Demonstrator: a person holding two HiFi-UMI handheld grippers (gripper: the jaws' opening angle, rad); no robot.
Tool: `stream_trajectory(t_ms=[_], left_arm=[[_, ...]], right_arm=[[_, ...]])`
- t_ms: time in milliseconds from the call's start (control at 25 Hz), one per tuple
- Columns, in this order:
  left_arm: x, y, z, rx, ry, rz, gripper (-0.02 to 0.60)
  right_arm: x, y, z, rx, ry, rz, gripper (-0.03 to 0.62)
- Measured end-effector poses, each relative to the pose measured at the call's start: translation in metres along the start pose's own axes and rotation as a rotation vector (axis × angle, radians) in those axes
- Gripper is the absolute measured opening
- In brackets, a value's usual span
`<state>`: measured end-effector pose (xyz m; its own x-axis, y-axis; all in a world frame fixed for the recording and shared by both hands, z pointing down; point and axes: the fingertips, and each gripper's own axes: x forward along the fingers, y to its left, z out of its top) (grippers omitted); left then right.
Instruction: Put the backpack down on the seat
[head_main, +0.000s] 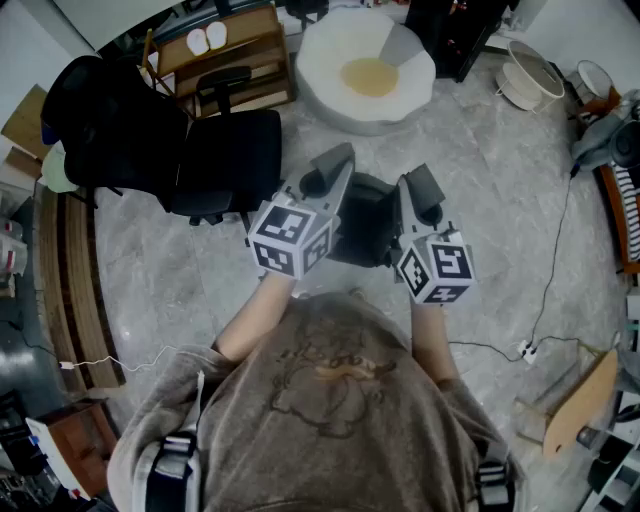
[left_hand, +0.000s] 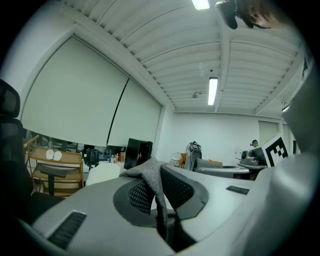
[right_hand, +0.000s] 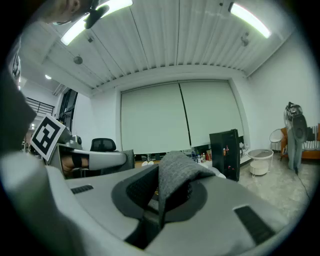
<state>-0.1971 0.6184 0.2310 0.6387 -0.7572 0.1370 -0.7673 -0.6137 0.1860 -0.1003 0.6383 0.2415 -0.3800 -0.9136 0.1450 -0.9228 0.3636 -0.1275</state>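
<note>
Head view, backpack: the dark backpack (head_main: 362, 222) is held up between the two tools in front of the person, over the floor (head_main: 480, 190). It is to the right of the seat and not on it.
Left tool: the left tool (head_main: 333, 165) is narrow, its pads pinched on a grey strap (left_hand: 150, 175) of the backpack.
Right tool: the right tool (head_main: 420, 188) is narrow too, clamped on grey strap fabric (right_hand: 175, 175).
Seat: the black office chair (head_main: 225, 158) stands near the left tool, apart from the backpack.
Beyond: a white beanbag (head_main: 365, 70) lies past the backpack.
</note>
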Motion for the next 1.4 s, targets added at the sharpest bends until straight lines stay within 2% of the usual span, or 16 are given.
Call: stream_trajectory(t_ms=[240,520,800,1400], left_arm=[[0.001,0.002,-0.003,0.009,0.025,-0.028,0.028],[-0.009,0.011,-0.01,0.02,0.046,-0.097,0.028],[-0.005,0.018,-0.008,0.008,0.042,-0.115,0.028],[0.037,0.042,-0.019,0.014,0.071,-0.127,0.028]], right_arm=[[0.003,0.0,-0.004,0.013,0.006,-0.022,0.034],[0.007,0.01,-0.009,0.04,0.005,-0.056,0.034],[0.009,0.017,-0.008,0.035,0.003,-0.069,0.035],[0.051,-0.008,-0.02,0.055,0.015,-0.065,0.035]])
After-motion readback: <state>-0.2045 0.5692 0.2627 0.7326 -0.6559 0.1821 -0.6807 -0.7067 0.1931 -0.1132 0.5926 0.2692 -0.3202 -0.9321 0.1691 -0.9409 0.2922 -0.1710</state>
